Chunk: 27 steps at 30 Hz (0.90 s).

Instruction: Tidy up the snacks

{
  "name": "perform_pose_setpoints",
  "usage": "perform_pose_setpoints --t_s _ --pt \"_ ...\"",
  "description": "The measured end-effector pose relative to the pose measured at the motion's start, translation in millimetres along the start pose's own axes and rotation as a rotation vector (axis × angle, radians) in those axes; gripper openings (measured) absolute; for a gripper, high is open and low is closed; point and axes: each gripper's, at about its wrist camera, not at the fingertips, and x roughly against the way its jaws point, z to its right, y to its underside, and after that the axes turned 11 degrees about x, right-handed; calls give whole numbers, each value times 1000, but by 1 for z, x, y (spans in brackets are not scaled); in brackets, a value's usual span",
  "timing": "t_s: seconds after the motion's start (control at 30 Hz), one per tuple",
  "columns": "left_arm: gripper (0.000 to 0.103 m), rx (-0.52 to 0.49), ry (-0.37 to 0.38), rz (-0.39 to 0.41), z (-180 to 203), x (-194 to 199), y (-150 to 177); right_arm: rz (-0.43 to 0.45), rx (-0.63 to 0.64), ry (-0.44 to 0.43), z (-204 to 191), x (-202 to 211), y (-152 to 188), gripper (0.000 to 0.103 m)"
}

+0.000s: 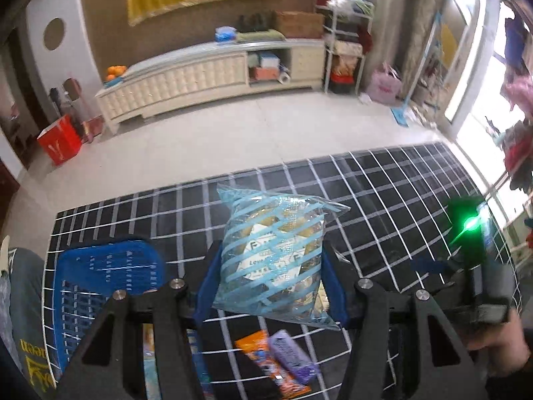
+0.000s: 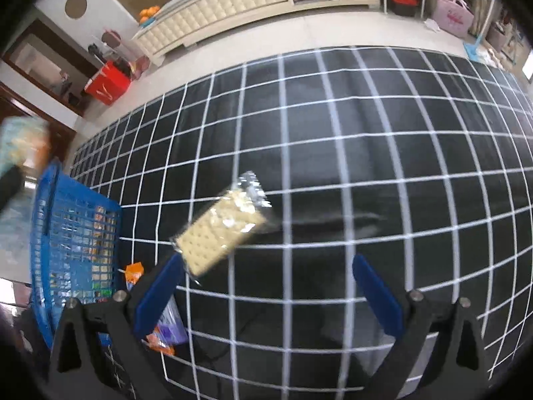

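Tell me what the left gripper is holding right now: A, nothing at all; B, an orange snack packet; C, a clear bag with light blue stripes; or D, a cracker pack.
C: in the left wrist view the left gripper has its blue fingers pressed on both sides of the blue-striped bag, lifted above the grid table, while the cracker pack lies on the table in front of the open right gripper.
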Motion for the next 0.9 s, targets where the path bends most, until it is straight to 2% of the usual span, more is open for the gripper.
perform_pose_setpoints --t_s 0.17,0.27,0.37,0.47,0.57,0.67,0.77,0.87,0.9 --pt "54 59 -61 59 -46 23 2 -38 -148 -19 -21 -25 -11 103" --pt "54 137 -63 66 -78 32 4 -27 -153 43 -35 -32 -17 103" --pt "54 201 -70 81 -105 40 10 -44 -150 69 -44 -43 -22 103" --pt "54 229 -114 76 -128 43 21 -53 -151 108 -53 -51 -26 103" --pt "54 246 -165 52 -149 36 30 -73 -132 140 -68 -62 -29 103" --pt "54 260 -160 -7 -161 25 38 -94 -100 189 -80 -73 -31 103" --pt "54 222 -163 -44 -163 14 44 -87 -69 229 -87 -77 -33 101" --pt "54 188 -183 -71 -164 6 50 -91 -33 262 -95 -79 -37 97" --pt "54 188 -181 -91 -167 3 52 -90 -20 277 -98 -80 -38 92"
